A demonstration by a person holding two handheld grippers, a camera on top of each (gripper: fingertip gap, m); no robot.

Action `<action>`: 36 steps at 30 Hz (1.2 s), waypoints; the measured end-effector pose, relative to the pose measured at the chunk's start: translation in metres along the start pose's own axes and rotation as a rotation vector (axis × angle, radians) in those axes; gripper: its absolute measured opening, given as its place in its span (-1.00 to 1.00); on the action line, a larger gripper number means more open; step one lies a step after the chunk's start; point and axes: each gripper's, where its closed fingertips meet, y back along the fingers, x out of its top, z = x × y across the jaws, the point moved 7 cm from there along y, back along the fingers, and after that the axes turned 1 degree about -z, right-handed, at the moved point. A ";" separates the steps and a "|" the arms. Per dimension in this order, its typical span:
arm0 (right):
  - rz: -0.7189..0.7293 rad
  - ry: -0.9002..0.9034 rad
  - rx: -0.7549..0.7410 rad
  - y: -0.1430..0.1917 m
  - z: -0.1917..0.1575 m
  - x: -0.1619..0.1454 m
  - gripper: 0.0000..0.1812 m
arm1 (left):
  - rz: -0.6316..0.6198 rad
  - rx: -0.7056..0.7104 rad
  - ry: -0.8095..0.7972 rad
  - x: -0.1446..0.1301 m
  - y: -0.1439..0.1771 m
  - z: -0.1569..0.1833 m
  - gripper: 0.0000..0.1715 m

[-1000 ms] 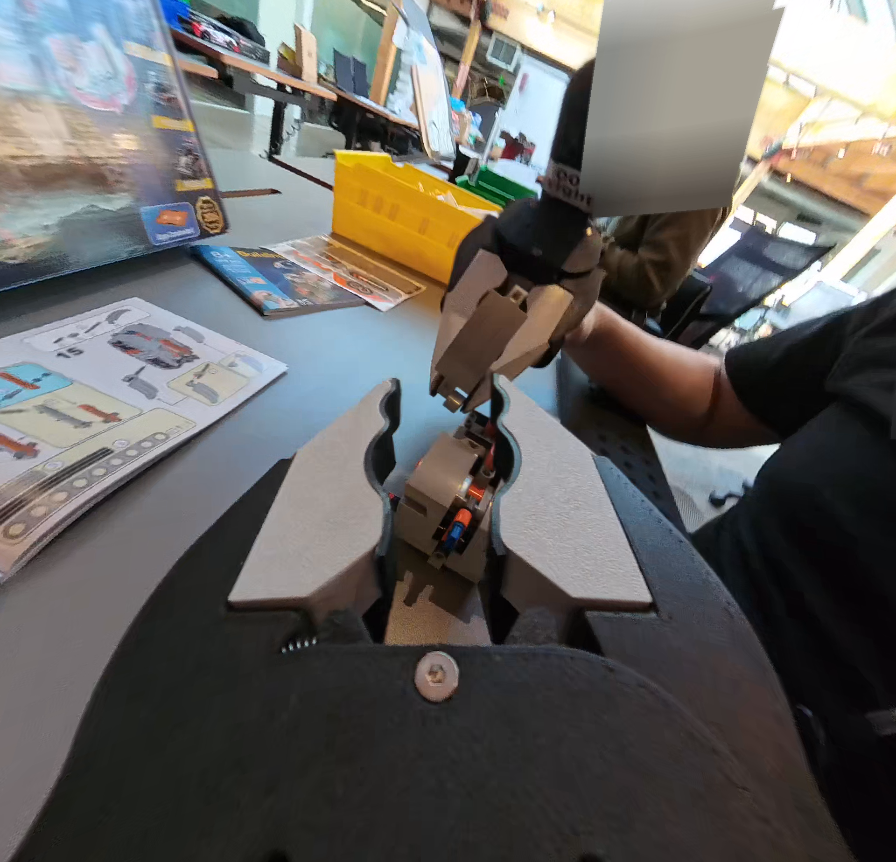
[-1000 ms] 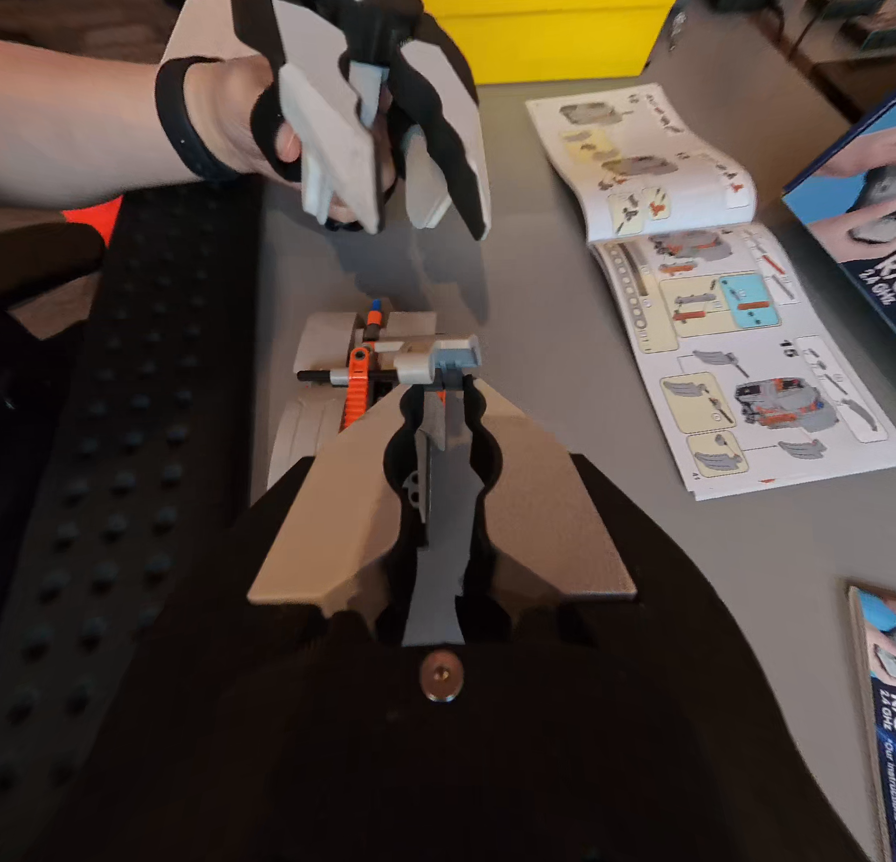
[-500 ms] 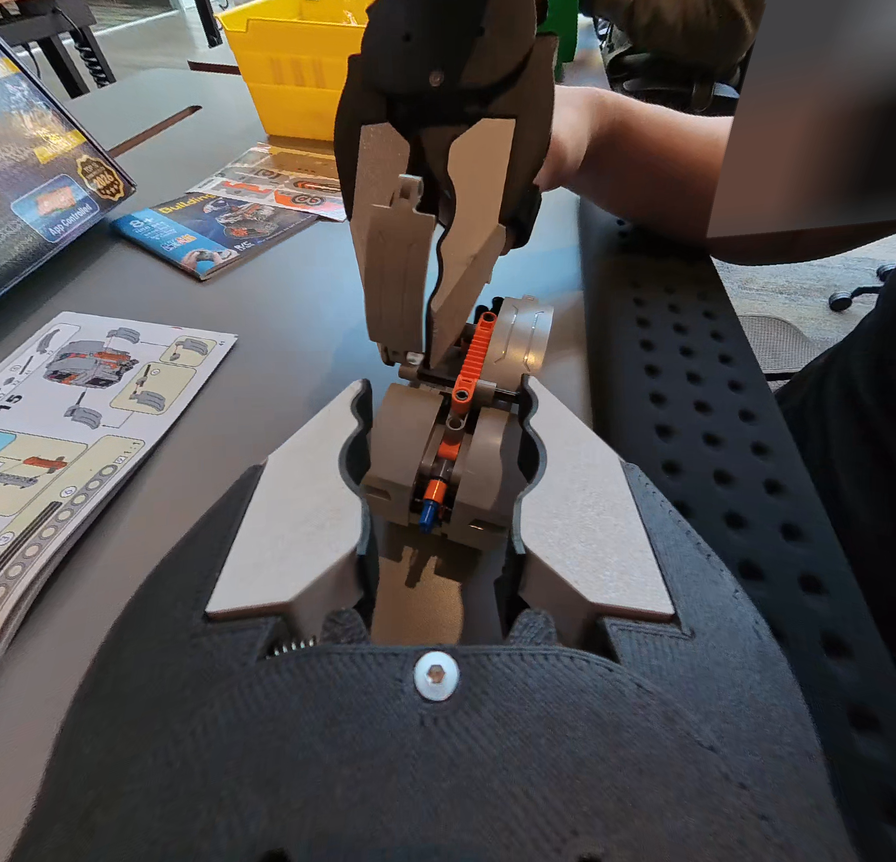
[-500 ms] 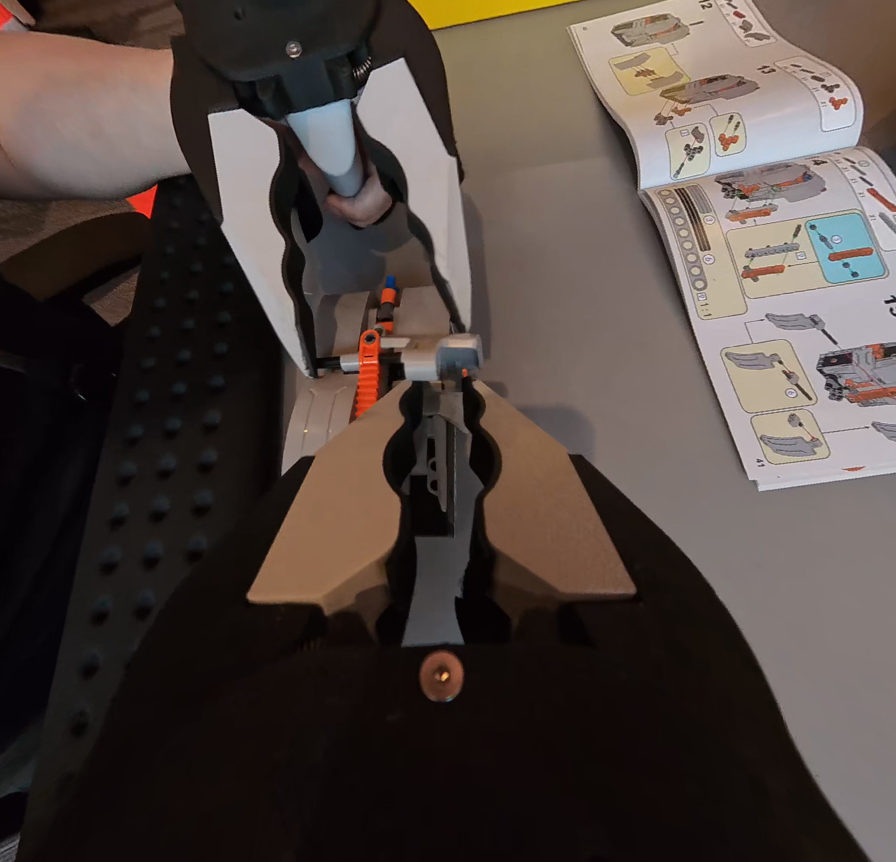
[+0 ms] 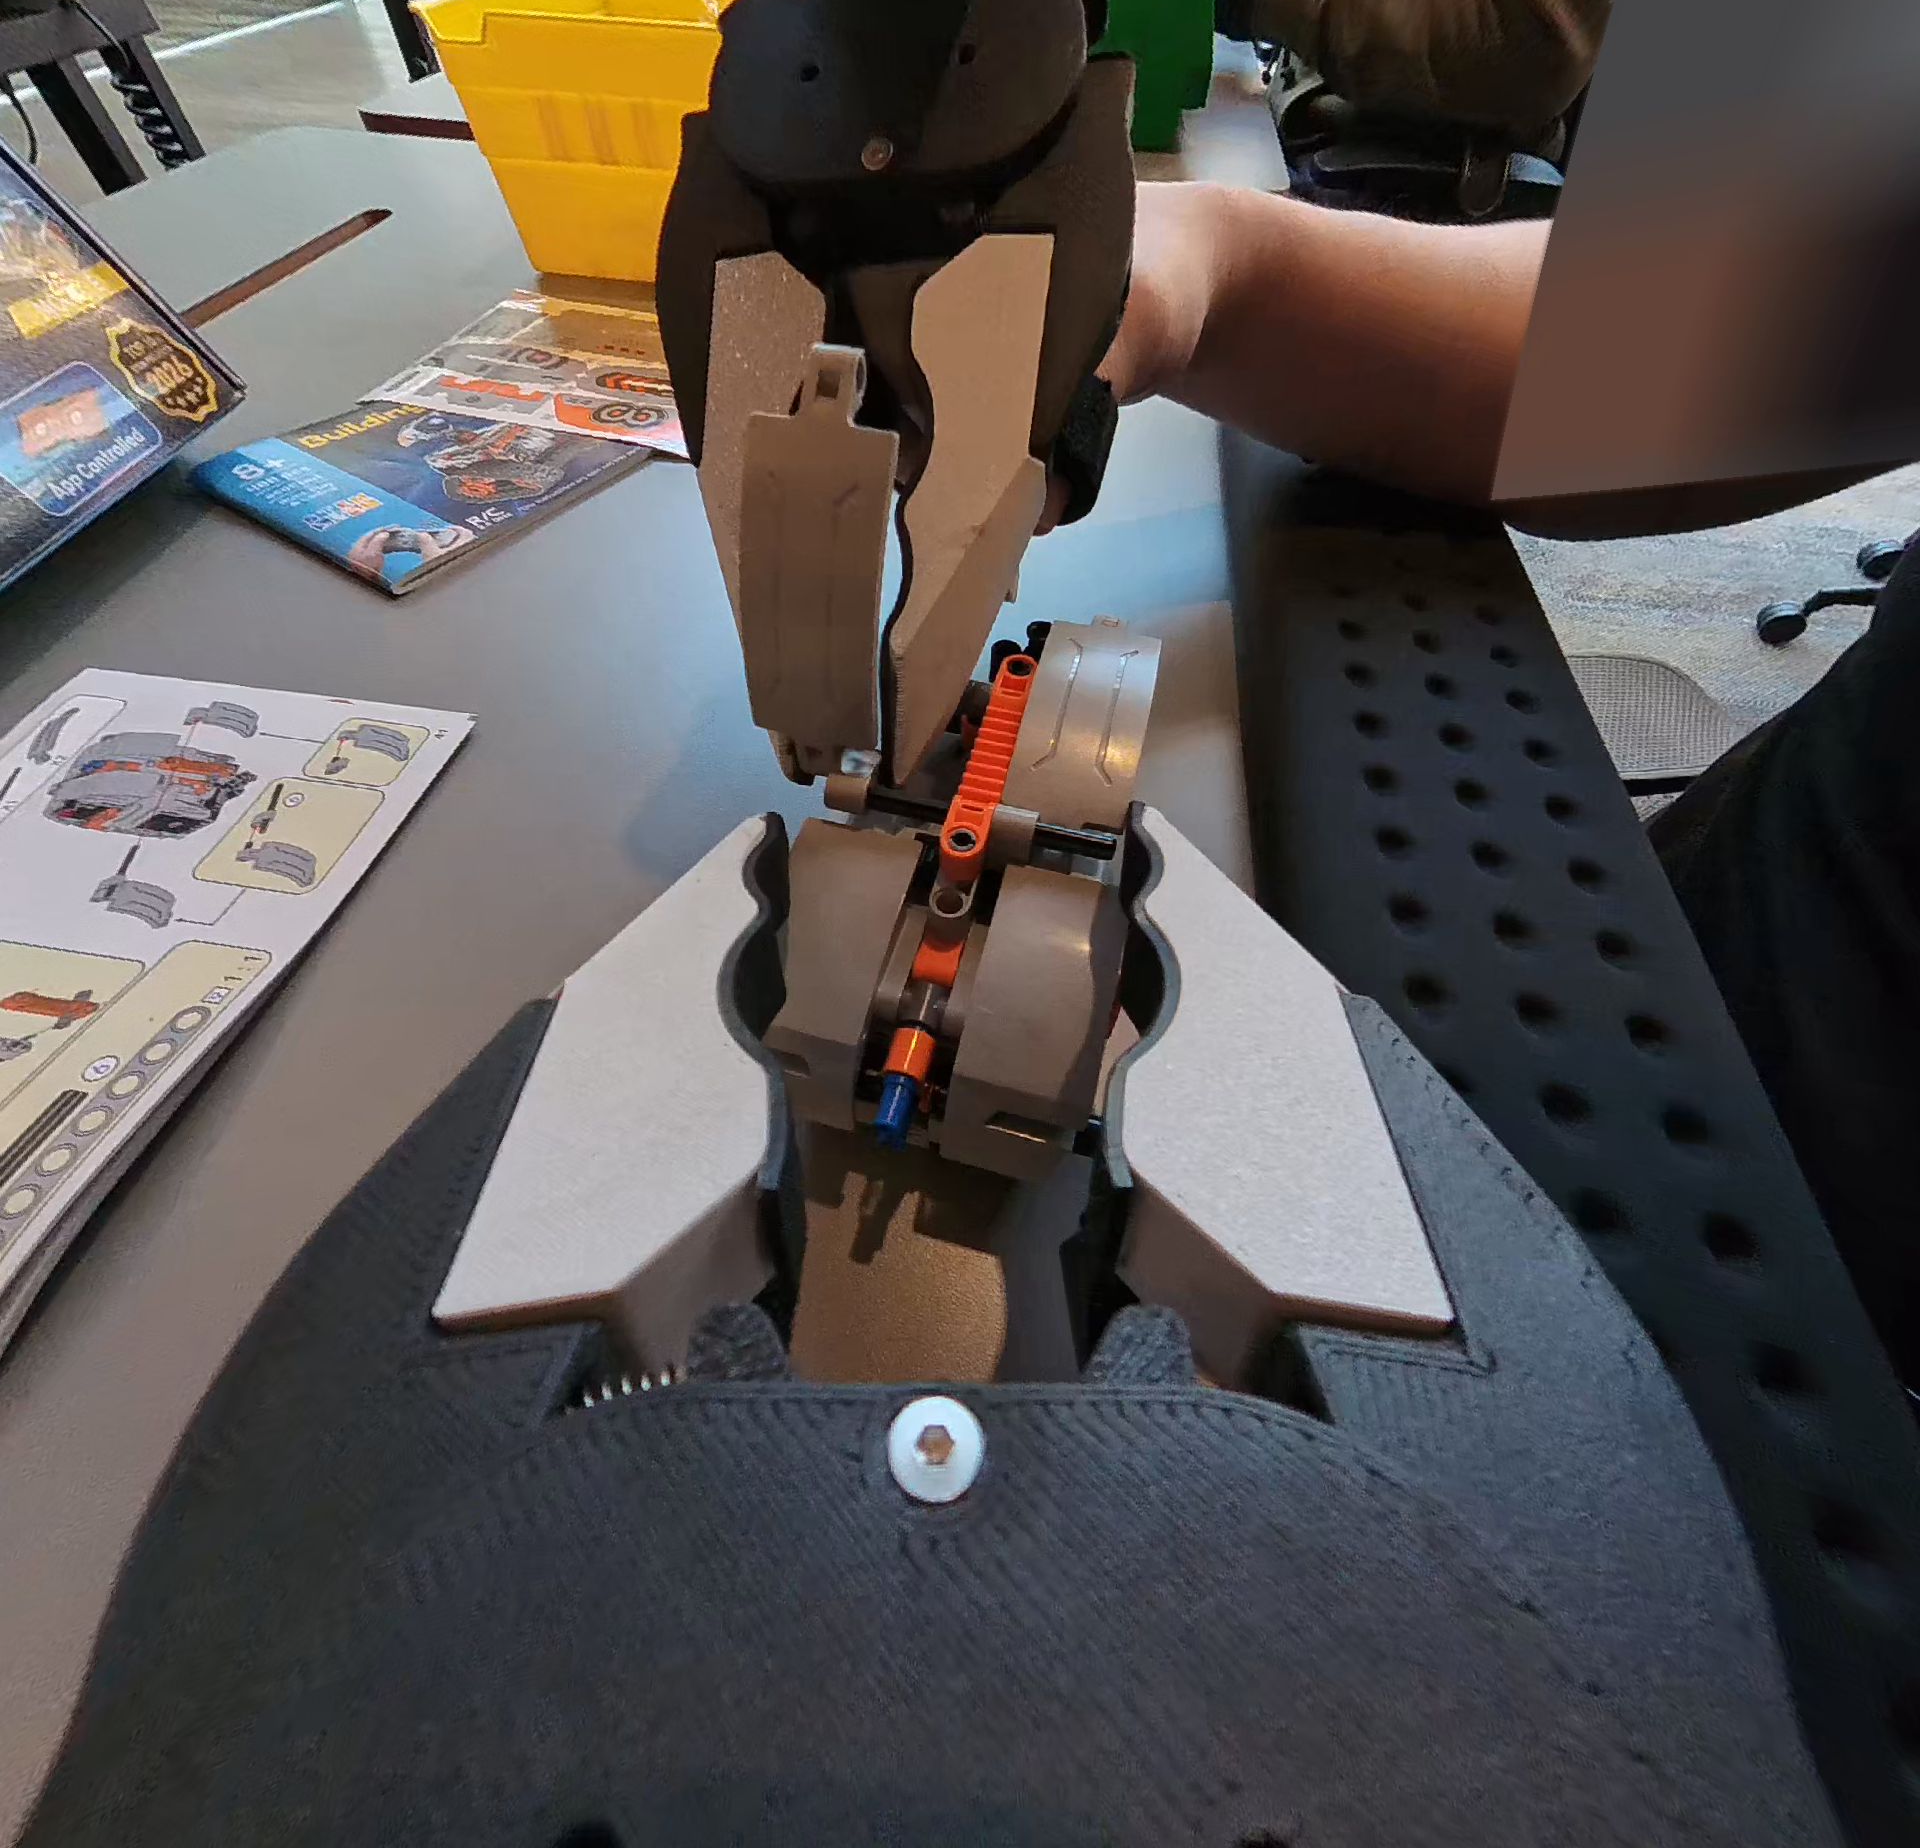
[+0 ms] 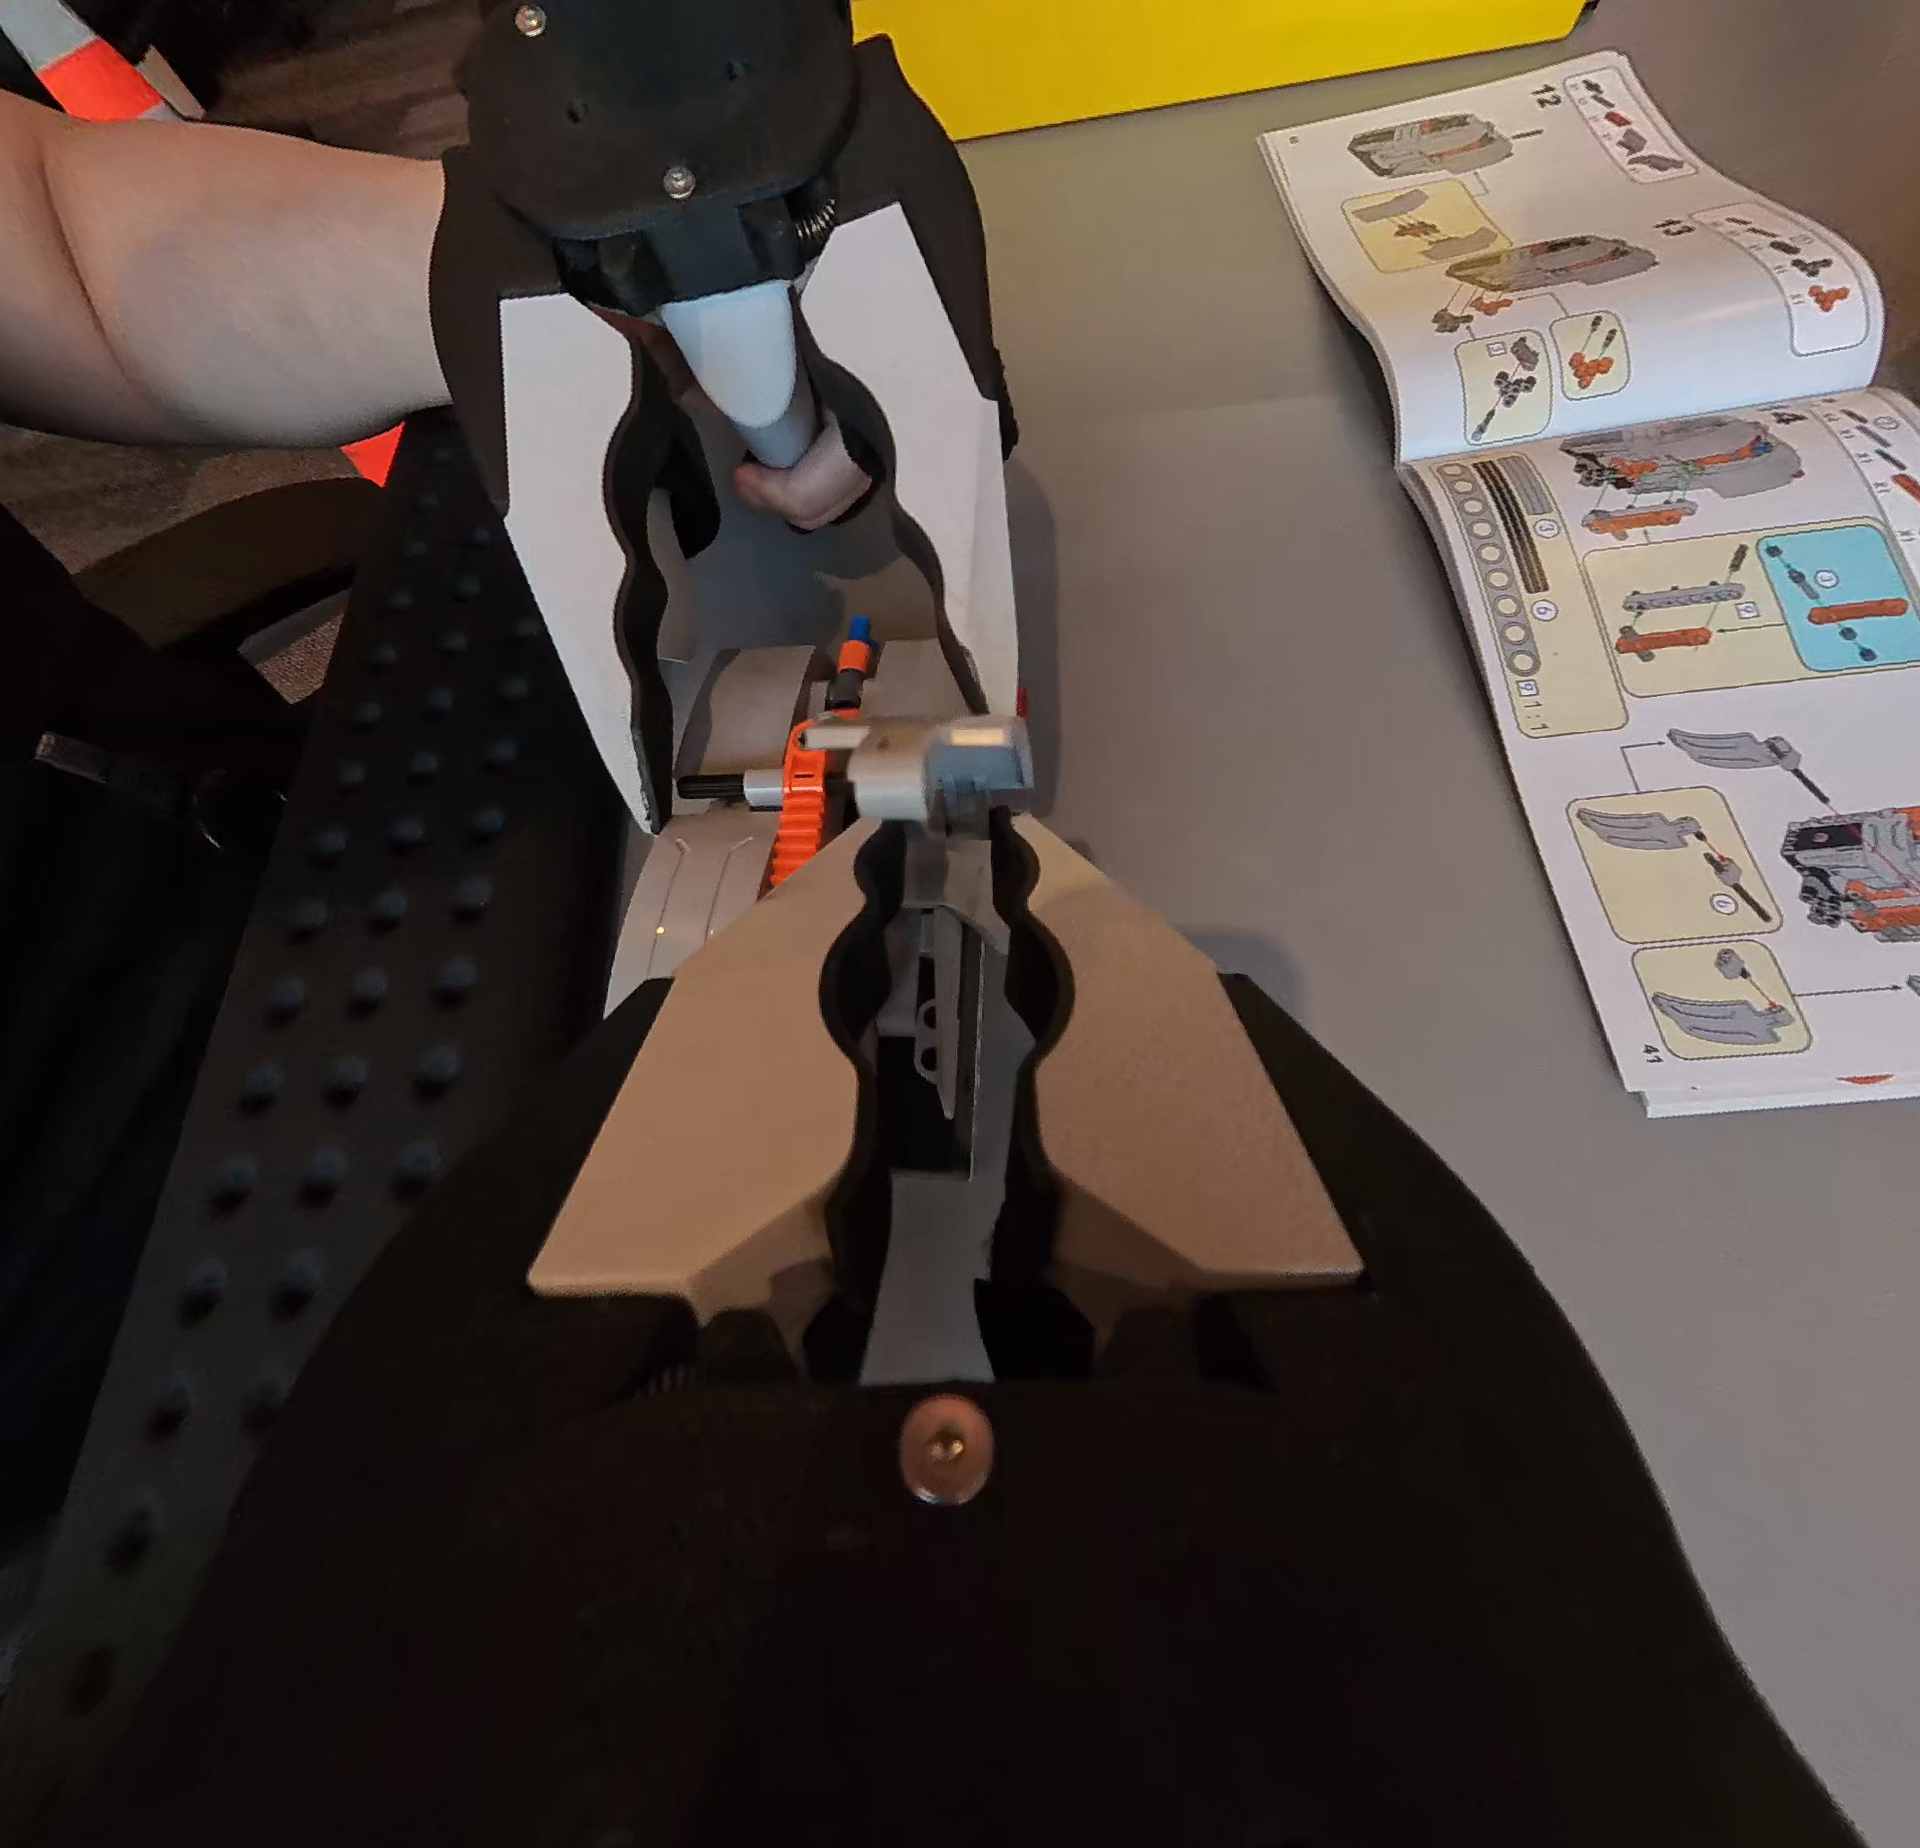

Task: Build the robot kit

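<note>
My left gripper (image 5: 951, 842) is shut on a grey brick model (image 5: 1039, 988) with an orange toothed bar (image 5: 987, 749) and a blue pin, which rests on the grey table. My right gripper (image 5: 883, 749) comes down from above, shut on a long grey panel piece (image 5: 821, 572). The panel's lower end touches the black axle at the model's far edge. In the right wrist view my right gripper (image 6: 940, 842) pinches the panel (image 6: 951, 967), whose connector end (image 6: 935, 759) sits on the axle. My left gripper (image 6: 821, 749) straddles the model (image 6: 748, 707) behind it.
An open instruction booklet (image 5: 208, 811) (image 6: 1662, 655) lies beside the model. A yellow bin (image 5: 582, 115), a closed booklet (image 5: 416, 489) and a box (image 5: 73, 364) stand farther back. A black perforated mat (image 5: 1507, 863) (image 6: 364, 967) borders the table. A person's forearm (image 5: 1351, 323) reaches in. My two grippers' fingertips are within a few centimetres of each other.
My left gripper came down from above the model and closed around it. My right gripper kept the panel's end at the axle. Little has moved in the last half second.
</note>
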 end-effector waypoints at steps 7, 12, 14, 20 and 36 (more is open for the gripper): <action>0.003 0.110 -0.014 0.000 -0.003 0.001 -0.84 | 0.017 -0.011 -0.042 0.000 -0.003 0.003 -0.29; -0.001 0.162 -0.025 0.000 -0.004 0.002 -0.84 | 0.025 -0.017 -0.057 0.000 -0.004 0.004 -0.31; -0.008 0.177 -0.013 0.000 -0.004 0.002 -0.84 | 0.026 -0.024 -0.075 0.000 -0.004 0.006 -0.36; -0.024 0.102 0.071 -0.001 0.001 0.002 -0.84 | 0.026 -0.029 -0.057 0.000 -0.004 0.006 -0.36; -0.040 0.216 0.047 0.001 -0.007 0.002 -0.85 | 0.016 -0.029 -0.089 0.000 -0.005 0.009 -0.39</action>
